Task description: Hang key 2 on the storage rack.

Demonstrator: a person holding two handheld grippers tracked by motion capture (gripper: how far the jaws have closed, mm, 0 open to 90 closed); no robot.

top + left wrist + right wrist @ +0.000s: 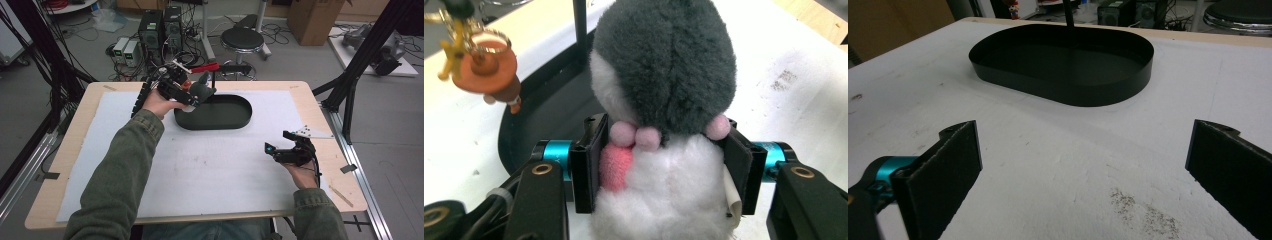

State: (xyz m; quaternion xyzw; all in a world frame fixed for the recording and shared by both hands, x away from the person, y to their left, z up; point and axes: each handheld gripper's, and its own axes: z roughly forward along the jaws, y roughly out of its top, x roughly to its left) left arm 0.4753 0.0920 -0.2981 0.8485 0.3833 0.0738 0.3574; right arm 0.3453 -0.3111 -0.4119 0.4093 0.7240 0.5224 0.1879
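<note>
2 sets of tongs are at work, and the left tongs (196, 95) carry the load: they're clamped on a plush toy (664, 100), pads pressed into its white belly from both sides, grey head up. In the high view the toy (204, 84) hangs just over the 9 o'clock end of the black oval tray (235, 122), which sits at about 12 o'clock on the counter (210, 170). So the relation that counts: tray floor is straight below and slightly toward 3 o'clock from the toy. The toy's long axis runs upright, roughly along the tongs' own line in the left gripper view; the tray's long axis runs 9 to 3.

Left forearm reaches far fwd, wrist bent so the tongs tip down toward the tray. A thin black post stands at the tray's far rim, w/ a small keychain figure (484, 62) hanging near it.

Right tongs (285, 150) rest at approx 4 o'clock, well apart from the tray, pads wide apart w/ nothing between them, aimed at the tray (1063, 65). Left hand is clearly nearer; my guess is the next move is a lower-and-release into the tray.
</note>
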